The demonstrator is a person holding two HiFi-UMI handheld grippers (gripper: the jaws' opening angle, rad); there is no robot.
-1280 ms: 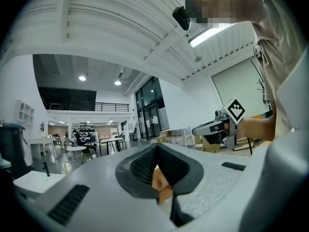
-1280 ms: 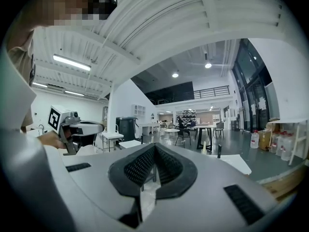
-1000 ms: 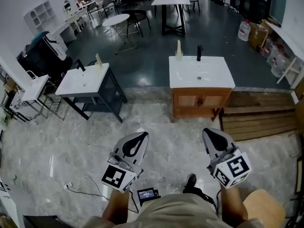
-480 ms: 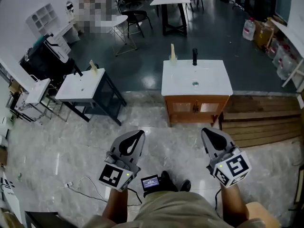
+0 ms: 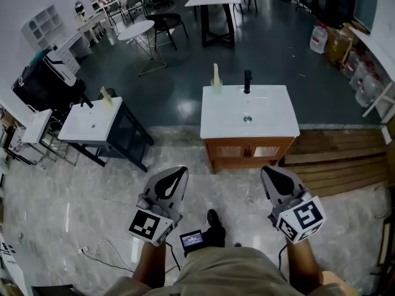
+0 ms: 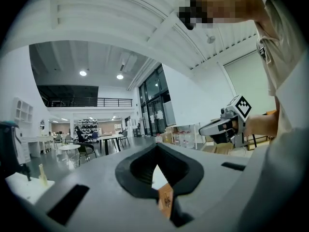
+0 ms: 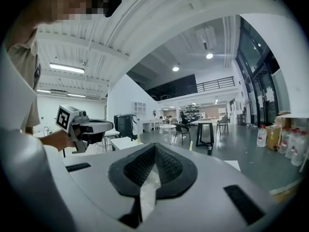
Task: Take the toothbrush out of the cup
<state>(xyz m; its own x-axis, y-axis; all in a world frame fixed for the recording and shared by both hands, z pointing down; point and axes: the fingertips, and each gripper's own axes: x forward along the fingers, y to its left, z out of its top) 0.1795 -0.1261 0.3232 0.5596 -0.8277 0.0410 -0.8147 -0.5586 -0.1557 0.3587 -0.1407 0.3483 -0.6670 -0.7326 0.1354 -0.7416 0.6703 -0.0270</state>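
Note:
A pale cup with a toothbrush upright in it (image 5: 216, 82) stands at the back left corner of the white basin top (image 5: 271, 122) of a wooden vanity, beside a black tap (image 5: 247, 81). The vanity stands a few steps ahead across the marble floor. My left gripper (image 5: 175, 179) and right gripper (image 5: 272, 176) are held level at waist height, well short of it. Both are shut with nothing between the jaws, as the left gripper view (image 6: 155, 166) and right gripper view (image 7: 153, 161) show. The right gripper view catches the cup (image 7: 190, 146) small and far off.
A second white basin on a black frame (image 5: 86, 123) stands to the left, with its own cup (image 5: 106, 95). Wooden planks (image 5: 333, 159) lie right of the vanity. Tables and chairs (image 5: 210, 5) fill the dark floor behind. A cable (image 5: 102, 251) lies on the floor at left.
The vanity and the left basin have drawn nearer and slid left in the head view as the person walks forward. Both grippers keep their places and stay shut.

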